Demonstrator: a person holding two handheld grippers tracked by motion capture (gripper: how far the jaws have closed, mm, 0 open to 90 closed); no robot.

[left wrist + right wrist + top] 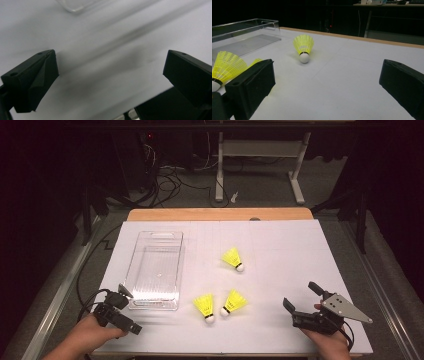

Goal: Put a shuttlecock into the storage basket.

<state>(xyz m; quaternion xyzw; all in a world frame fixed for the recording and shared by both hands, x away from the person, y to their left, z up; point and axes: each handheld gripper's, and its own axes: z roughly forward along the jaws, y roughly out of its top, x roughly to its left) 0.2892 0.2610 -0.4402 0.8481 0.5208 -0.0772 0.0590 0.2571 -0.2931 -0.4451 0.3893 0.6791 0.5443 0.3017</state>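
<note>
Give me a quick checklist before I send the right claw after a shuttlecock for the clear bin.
1. Right claw open and holding nothing: ok.
2. Left claw open, holding nothing, by the near corner of the clear bin: ok.
3. Bin holds nothing inside: ok.
4. Far shuttlecock lies alone, room on both sides: ok.
5. Two near shuttlecocks close together, corks near each other; room for a single grasp: cannot tell.
6. Right claw lined up on a shuttlecock: not ok; none sits between its jaws.
</note>
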